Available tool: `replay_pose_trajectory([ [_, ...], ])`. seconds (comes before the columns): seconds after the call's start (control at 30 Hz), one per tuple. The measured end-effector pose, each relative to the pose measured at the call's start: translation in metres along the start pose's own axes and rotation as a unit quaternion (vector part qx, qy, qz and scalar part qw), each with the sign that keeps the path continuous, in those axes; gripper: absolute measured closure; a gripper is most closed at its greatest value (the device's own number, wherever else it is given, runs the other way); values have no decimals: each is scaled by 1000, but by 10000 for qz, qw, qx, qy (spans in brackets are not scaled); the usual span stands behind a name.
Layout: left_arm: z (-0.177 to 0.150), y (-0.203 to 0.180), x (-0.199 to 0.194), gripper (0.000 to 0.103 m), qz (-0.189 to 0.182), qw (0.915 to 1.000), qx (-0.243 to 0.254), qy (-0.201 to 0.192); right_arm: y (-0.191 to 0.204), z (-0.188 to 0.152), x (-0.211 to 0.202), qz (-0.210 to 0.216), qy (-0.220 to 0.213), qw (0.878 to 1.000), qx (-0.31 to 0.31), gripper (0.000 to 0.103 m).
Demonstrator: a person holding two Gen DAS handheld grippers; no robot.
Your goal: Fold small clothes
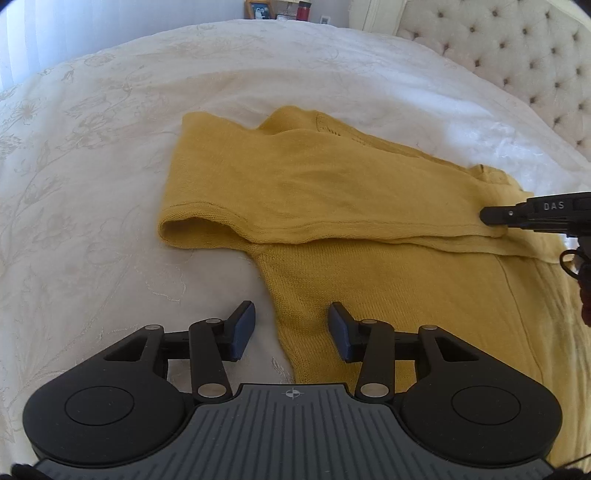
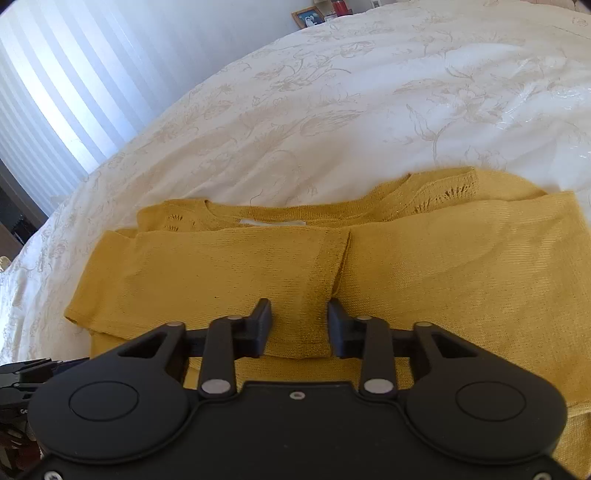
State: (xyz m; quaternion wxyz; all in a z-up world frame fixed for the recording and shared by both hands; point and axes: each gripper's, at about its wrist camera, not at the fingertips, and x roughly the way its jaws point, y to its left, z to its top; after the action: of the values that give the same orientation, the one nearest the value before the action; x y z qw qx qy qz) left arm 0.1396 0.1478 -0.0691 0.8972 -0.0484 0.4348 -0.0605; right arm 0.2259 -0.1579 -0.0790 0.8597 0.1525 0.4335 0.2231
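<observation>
A mustard yellow knit sweater (image 1: 332, 184) lies flat on the white bedspread (image 1: 110, 147), both sleeves folded across its body. My left gripper (image 1: 291, 332) is open and empty, low over the sweater's side edge near the hem. My right gripper (image 2: 299, 325) is open, its fingers straddling the cuffs of the folded sleeves where they meet in the middle of the sweater (image 2: 443, 266). The right gripper's tip also shows in the left wrist view (image 1: 491, 216), touching the folded sleeve. The neckline (image 2: 295, 218) with a white label faces away.
The white floral bedspread (image 2: 332, 110) spreads all around the sweater. A tufted headboard (image 1: 517, 55) stands at the far right. A picture frame (image 1: 258, 9) and a red jar (image 1: 304, 10) stand beyond the bed. Window blinds (image 2: 74, 92) are at the left.
</observation>
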Motion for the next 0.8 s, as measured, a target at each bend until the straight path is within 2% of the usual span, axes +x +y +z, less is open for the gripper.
replay_pose_trajectory([
  [0.03,0,1,0,60,-26,10000,-19,-13,3,1,2,14,51,10000,-38,87],
  [0.13,-1,1,-1,60,-67,10000,-25,-22,13,6,-10,30,-27,9999,-156,88],
  [0.27,0,3,-1,60,-100,9999,-88,-11,21,16,-57,210,-358,9985,-343,88],
  [0.33,0,3,-1,60,-101,9999,-120,-19,15,19,-83,141,-540,9979,-318,88],
  [0.43,0,1,-1,59,-80,9999,-109,-32,-7,15,-105,-176,-598,9979,-178,88],
  [0.63,0,2,-1,58,-63,9999,-65,-43,-49,-1,-84,-969,-231,9950,-23,88],
  [0.73,2,5,-2,58,-75,10000,-62,-19,-56,-5,-88,-1275,-318,9913,41,90],
  [0.77,2,5,-2,58,-74,9999,-67,-17,-56,-6,-92,-1436,-402,9888,2,98],
  [0.8,2,5,-3,58,-75,9999,-77,-3,-57,-6,-96,-1600,-506,9858,-50,98],
])
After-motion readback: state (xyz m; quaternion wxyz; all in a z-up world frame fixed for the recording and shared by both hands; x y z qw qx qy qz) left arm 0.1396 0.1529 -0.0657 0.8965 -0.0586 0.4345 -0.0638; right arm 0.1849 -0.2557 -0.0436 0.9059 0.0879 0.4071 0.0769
